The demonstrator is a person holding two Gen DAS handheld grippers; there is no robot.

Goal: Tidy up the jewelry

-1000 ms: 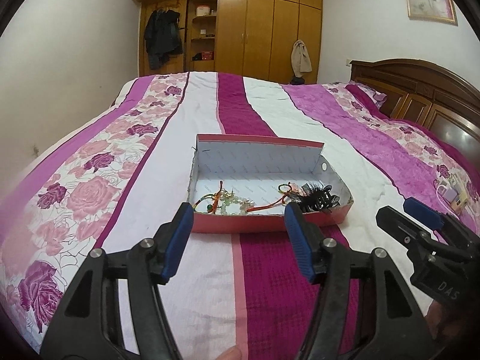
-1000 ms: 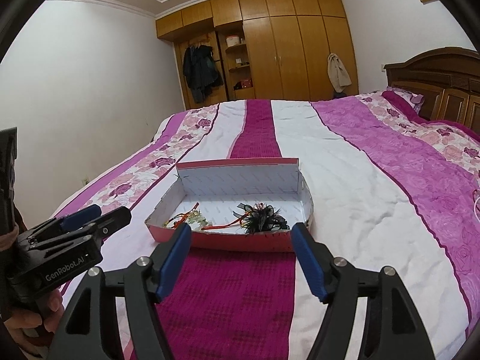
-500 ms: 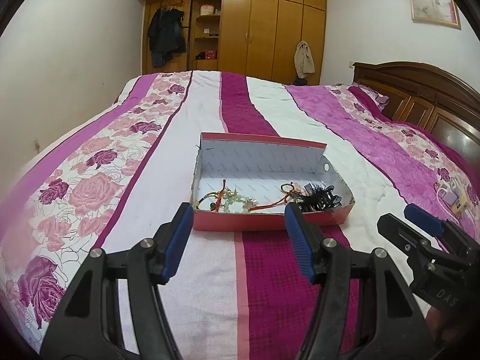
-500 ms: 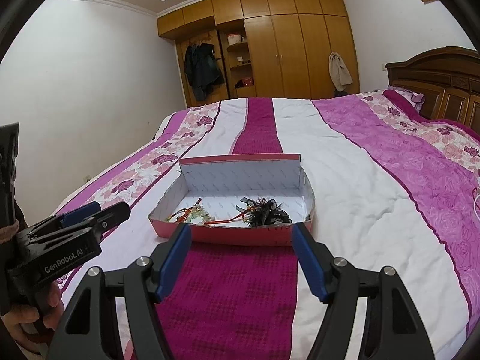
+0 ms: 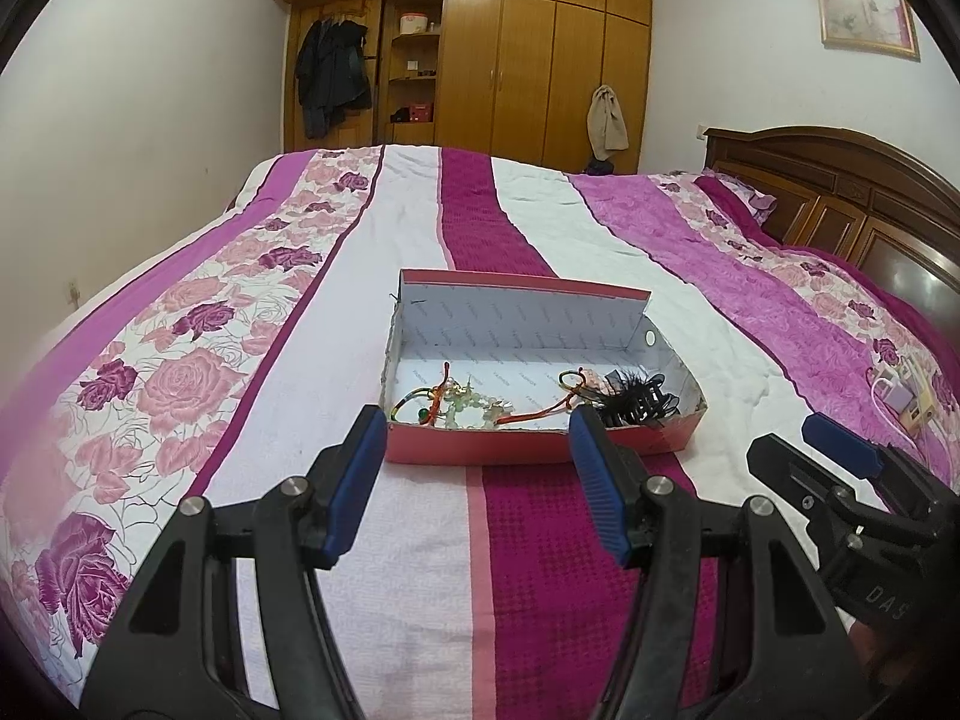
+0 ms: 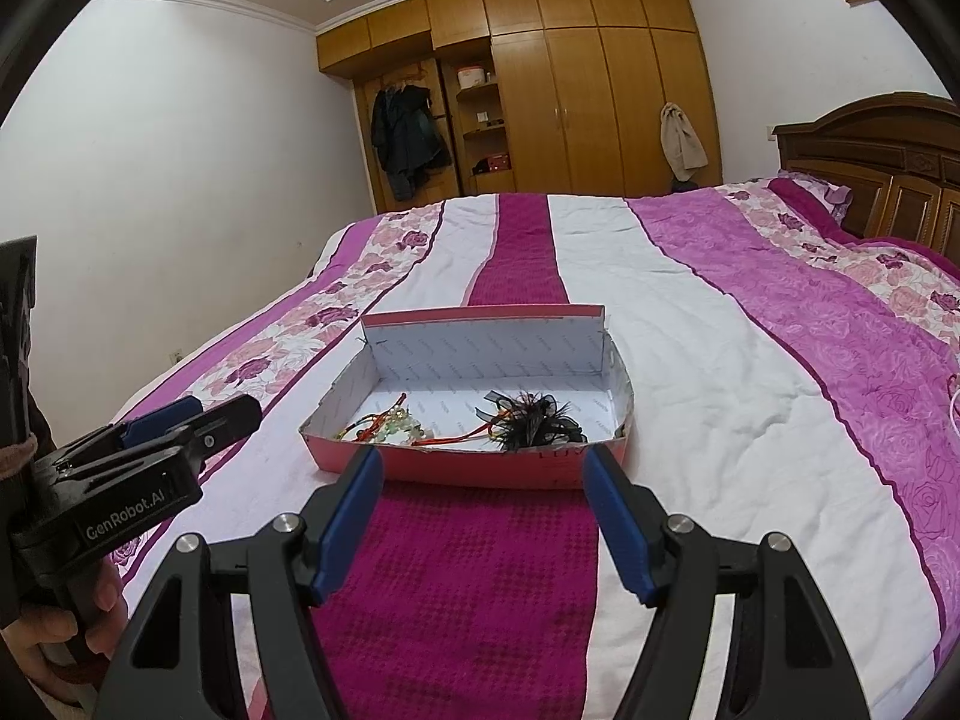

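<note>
A shallow pink cardboard box (image 5: 528, 449) with a white inside lies on the bed, also in the right wrist view (image 6: 480, 471). Inside it lie a green bead bracelet with red cord (image 5: 465, 405), a red cord piece (image 5: 561, 390) and a black feathered hair clip (image 5: 633, 399); the clip (image 6: 540, 423) and beads (image 6: 396, 426) show in the right wrist view too. My left gripper (image 5: 477, 450) is open and empty, just short of the box's near wall. My right gripper (image 6: 483, 480) is open and empty, also short of the box.
The bed has a purple, white and floral cover (image 5: 240, 324). A wooden headboard (image 5: 840, 192) stands at the right, a wardrobe (image 5: 510, 60) at the far wall. Small boxes and a white cable (image 5: 906, 396) lie on the bed at the right.
Both grippers have drawn back and risen a little, so the box appears slightly farther and its inside shows more. Both stay open; nothing in the box has moved.
</note>
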